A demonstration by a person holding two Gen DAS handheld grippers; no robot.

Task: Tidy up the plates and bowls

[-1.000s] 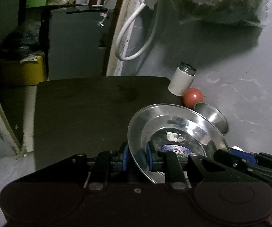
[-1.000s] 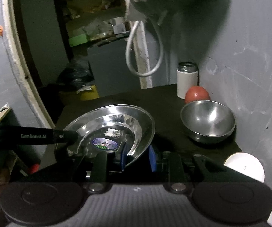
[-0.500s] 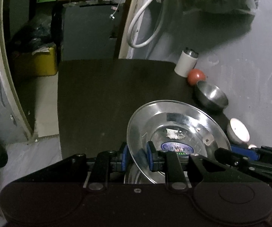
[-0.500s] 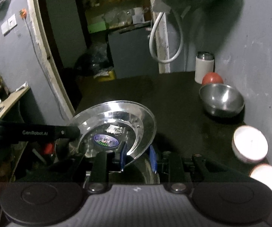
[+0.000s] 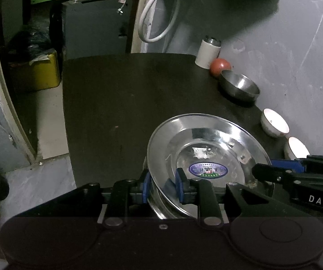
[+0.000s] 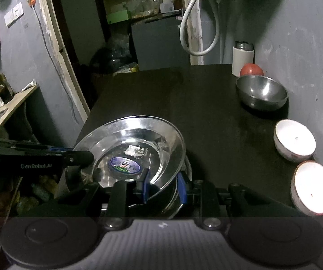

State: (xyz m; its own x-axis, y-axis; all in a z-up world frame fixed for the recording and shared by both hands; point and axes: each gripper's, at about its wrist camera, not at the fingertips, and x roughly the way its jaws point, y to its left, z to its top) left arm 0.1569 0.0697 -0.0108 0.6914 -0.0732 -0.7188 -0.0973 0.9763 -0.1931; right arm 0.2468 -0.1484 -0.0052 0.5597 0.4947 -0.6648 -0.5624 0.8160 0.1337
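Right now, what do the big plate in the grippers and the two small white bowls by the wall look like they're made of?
The plate looks like polished stainless steel: mirror reflections, thin rim, an oval maker's sticker at its centre. The two small white bowls look like glazed ceramic or porcelain: smooth, glossy white with thick rims, though glare leaves that open.

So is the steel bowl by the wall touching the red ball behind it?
Cannot tell. In both wrist views the steel bowl overlaps the red ball right behind its rim, so any gap between them is hidden.
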